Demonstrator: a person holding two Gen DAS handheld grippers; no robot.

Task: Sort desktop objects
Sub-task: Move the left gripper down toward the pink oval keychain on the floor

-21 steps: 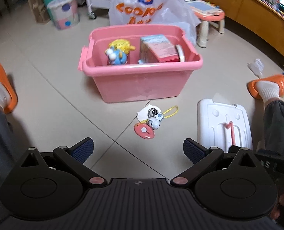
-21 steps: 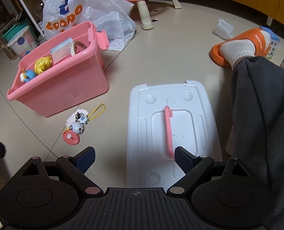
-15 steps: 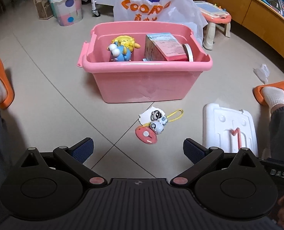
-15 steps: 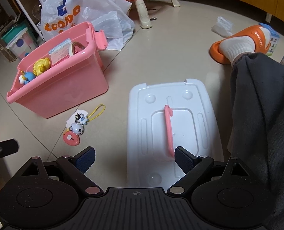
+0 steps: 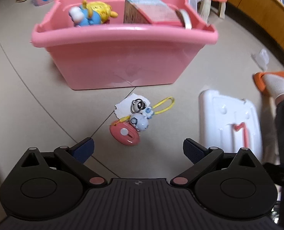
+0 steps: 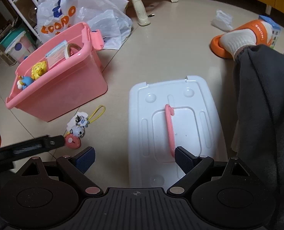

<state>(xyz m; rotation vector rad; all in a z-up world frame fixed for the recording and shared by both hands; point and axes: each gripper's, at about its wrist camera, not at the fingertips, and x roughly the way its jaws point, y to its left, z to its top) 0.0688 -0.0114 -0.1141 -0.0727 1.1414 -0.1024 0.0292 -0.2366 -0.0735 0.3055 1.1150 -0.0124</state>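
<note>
Only rightward: left tool [image 6: 51, 143] apparently over pink charm [image 6: 73, 141].

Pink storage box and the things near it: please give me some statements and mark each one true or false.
1. The pink storage box holds a yellow and blue toy. True.
2. The white lid sits on the box. False: it lies on the floor beside it.
3. The left tool is open and holds nothing. True.
4. The keychain toys are inside the box. False: they lie on the floor in front of it.
5. The right tool grips the lid's pink handle. False: it is open.
</note>
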